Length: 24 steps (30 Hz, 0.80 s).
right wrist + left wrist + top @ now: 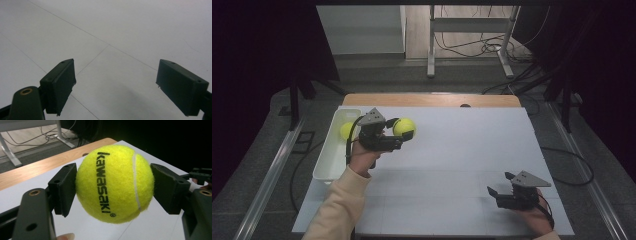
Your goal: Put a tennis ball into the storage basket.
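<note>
A yellow tennis ball (114,183) with black lettering sits between the two black pads of my left gripper (113,186), which is shut on it. In the high view this ball (404,126) is held above the white table, just right of a white tray (326,167). A second yellow ball (346,130) lies inside that tray, partly hidden by the left gripper (406,133). My right gripper (499,183) rests near the table's front right, its jaws wide apart with nothing between them; in its own view the right gripper (116,86) looks down on bare white board.
The white board (452,165) covers a wooden table whose far edge (432,99) shows beyond it. A metal stand and cables (472,45) are on the floor behind. Dark curtains hang at both sides.
</note>
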{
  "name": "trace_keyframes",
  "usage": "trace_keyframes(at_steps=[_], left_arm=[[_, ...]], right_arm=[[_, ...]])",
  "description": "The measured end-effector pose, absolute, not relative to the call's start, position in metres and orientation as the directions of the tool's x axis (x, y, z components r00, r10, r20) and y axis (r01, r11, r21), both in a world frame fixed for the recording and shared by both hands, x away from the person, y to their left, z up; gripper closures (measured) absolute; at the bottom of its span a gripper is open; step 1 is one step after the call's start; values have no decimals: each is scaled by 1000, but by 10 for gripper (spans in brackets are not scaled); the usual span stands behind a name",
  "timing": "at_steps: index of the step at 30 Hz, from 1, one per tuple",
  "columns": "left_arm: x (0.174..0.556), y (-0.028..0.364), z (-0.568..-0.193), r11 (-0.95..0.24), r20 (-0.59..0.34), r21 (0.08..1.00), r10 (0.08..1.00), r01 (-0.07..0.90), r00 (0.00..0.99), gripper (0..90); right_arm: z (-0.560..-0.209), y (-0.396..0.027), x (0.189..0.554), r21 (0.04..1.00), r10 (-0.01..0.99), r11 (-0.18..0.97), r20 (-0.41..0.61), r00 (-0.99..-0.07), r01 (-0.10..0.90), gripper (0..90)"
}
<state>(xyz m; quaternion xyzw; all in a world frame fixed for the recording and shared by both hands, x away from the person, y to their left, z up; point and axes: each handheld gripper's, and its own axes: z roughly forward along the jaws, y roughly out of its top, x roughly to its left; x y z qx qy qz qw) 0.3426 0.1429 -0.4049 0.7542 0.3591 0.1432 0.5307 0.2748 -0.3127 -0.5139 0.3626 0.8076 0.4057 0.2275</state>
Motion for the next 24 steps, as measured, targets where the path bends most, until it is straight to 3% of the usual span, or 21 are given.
trace_keyframes(at_steps=[24], left_arm=[[348,172,-406,-142,-164,901,763,409,625,262]], right_arm=[[-513,-313,275,820,770,409,-75,-633,401,163]])
